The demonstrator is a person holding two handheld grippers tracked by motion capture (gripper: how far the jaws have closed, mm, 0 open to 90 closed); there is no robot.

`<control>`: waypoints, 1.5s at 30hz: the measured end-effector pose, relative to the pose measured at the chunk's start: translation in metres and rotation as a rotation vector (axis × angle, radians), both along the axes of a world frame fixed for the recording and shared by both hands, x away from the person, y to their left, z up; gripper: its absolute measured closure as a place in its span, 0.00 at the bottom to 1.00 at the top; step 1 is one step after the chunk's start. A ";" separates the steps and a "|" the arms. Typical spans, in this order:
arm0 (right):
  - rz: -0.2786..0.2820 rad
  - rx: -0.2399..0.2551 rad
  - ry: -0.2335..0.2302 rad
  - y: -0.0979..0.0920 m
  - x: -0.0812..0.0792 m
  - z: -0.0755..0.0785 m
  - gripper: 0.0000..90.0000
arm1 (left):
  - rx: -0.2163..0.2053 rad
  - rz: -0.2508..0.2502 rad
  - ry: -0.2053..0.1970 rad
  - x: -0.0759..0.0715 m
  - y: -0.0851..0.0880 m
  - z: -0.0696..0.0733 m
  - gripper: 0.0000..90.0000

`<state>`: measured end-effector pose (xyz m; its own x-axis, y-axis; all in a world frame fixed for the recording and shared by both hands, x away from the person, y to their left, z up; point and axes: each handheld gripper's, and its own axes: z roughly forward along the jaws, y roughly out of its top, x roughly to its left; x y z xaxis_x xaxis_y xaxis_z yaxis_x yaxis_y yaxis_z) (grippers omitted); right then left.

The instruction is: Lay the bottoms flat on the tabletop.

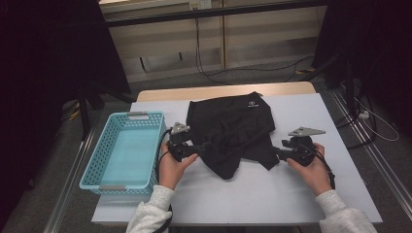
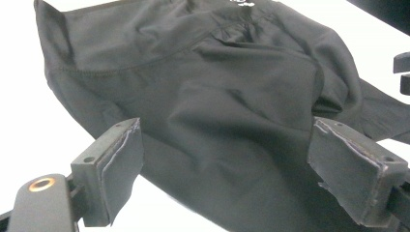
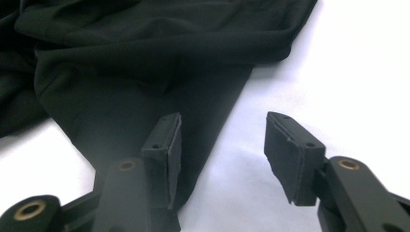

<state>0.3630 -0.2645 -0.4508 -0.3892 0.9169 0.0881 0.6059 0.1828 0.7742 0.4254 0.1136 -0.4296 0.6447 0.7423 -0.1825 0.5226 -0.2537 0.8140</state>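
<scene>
Black shorts (image 1: 232, 132) lie crumpled mid-tabletop (image 1: 301, 194), right of the blue basket (image 1: 127, 150), with the left claw (image 1: 203, 145) and the right claw (image 1: 274, 151) both open at their edges, gripping nothing, so folding apparently remains undone.

Black garment (image 1: 232, 131) with small white logo; turquoise lattice-walled basket (image 1: 127, 148) left of it; white table cover (image 1: 243, 194) beneath; black jaw pads.

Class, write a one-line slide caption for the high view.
Two open grippers flank a crumpled black garment beside a blue basket.
</scene>
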 end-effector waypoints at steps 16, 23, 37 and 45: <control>0.011 -0.051 0.038 0.012 0.011 -0.007 0.64 | 0.042 -0.002 0.000 -0.003 0.003 -0.006 0.14; 0.012 -0.066 0.056 0.013 0.013 -0.011 0.78 | 0.044 0.000 -0.002 -0.004 0.002 -0.006 0.14; 0.049 0.019 0.053 0.005 0.005 0.000 1.00 | 0.035 -0.008 -0.010 -0.005 -0.001 -0.004 0.15; 0.016 0.054 0.010 -0.017 -0.016 0.015 1.00 | 0.034 -0.009 -0.012 -0.007 -0.002 -0.002 0.15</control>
<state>0.3465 -0.2819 -0.4362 -0.4029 0.9042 0.1416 0.6112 0.1507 0.7770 0.4182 0.1120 -0.4316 0.6536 0.7419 -0.1492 0.5100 -0.2861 0.8112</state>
